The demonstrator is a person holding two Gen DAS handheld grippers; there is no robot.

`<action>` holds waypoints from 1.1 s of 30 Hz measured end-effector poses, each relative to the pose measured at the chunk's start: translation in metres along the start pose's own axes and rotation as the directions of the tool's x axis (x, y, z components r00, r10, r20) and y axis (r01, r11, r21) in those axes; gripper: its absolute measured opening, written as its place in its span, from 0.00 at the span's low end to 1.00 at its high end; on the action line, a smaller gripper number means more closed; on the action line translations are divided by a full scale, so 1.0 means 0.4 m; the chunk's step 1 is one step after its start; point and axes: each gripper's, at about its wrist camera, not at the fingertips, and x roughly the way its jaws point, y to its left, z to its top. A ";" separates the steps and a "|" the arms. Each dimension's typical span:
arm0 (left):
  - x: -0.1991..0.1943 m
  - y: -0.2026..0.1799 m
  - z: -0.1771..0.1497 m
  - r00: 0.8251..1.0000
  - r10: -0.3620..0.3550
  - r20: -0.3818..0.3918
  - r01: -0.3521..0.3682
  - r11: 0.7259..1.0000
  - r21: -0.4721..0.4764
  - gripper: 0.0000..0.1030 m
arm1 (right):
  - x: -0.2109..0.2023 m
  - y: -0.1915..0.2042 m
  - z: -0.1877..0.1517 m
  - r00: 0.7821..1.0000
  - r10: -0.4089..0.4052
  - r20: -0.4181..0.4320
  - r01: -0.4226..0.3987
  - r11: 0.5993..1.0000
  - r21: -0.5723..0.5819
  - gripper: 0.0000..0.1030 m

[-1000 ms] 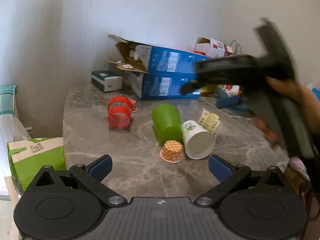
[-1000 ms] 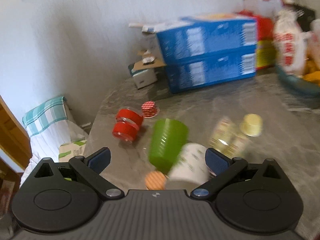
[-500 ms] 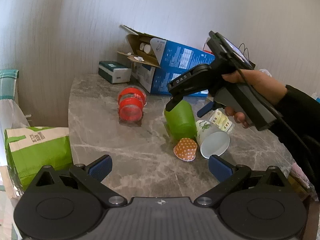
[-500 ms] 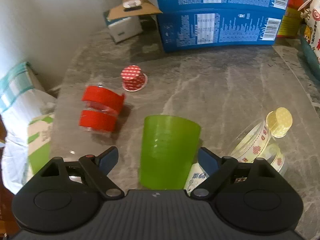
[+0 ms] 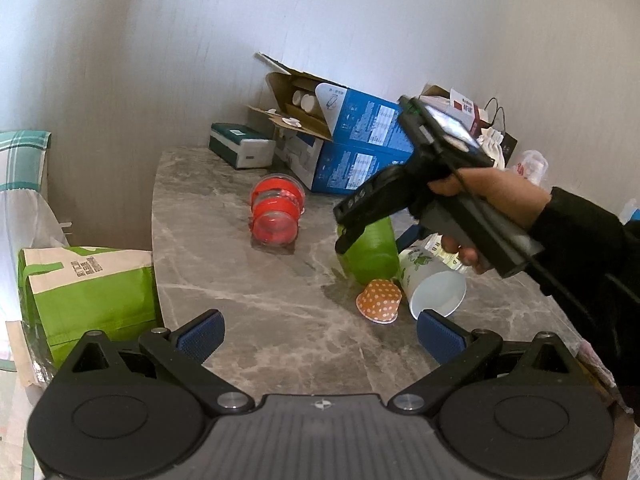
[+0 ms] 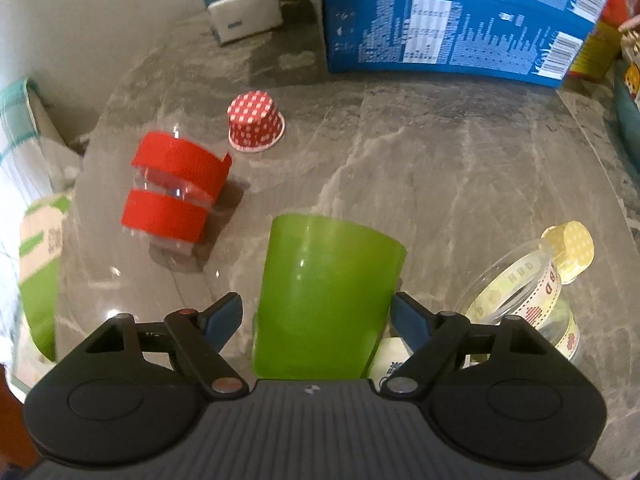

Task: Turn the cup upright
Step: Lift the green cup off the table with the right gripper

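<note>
A green plastic cup point(image 6: 324, 292) lies on its side on the grey marble table point(image 6: 440, 168); it also shows in the left wrist view point(image 5: 370, 254). My right gripper point(image 6: 318, 320) is open, with a blue-padded finger on either side of the cup; the right finger looks close to or touching the cup's wall. In the left wrist view the right gripper point(image 5: 372, 236) sits over the cup, held by a hand. My left gripper point(image 5: 320, 334) is open and empty above the table's near edge.
Near the green cup lie a white paper cup point(image 5: 434, 288), an orange dotted cup point(image 5: 379, 301), a clear taped cup point(image 6: 524, 300), a red-banded clear cup point(image 6: 174, 192) and a red dotted cup point(image 6: 256, 122). Blue boxes point(image 6: 452, 24) stand behind. A green bag point(image 5: 86, 292) stands left of the table.
My right gripper has come down and forward until its open fingers straddle the green cup. The left gripper has drawn back and turned slightly.
</note>
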 end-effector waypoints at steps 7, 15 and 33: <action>-0.023 0.011 -0.007 1.000 0.023 0.005 -0.023 1.000 -0.013 1.00 | 0.000 0.033 -0.005 0.998 -0.045 0.040 0.048 0.997 -0.059 0.67; -0.051 0.017 -0.008 0.999 0.031 0.021 -0.030 0.999 -0.043 1.00 | -0.102 0.056 -0.022 0.987 0.018 0.162 -0.005 0.997 -0.081 0.67; -0.145 0.054 -0.064 0.999 0.024 -0.026 -0.027 0.990 -0.137 1.00 | -0.374 -0.002 -0.466 0.926 0.176 0.335 -0.165 0.984 -0.062 0.67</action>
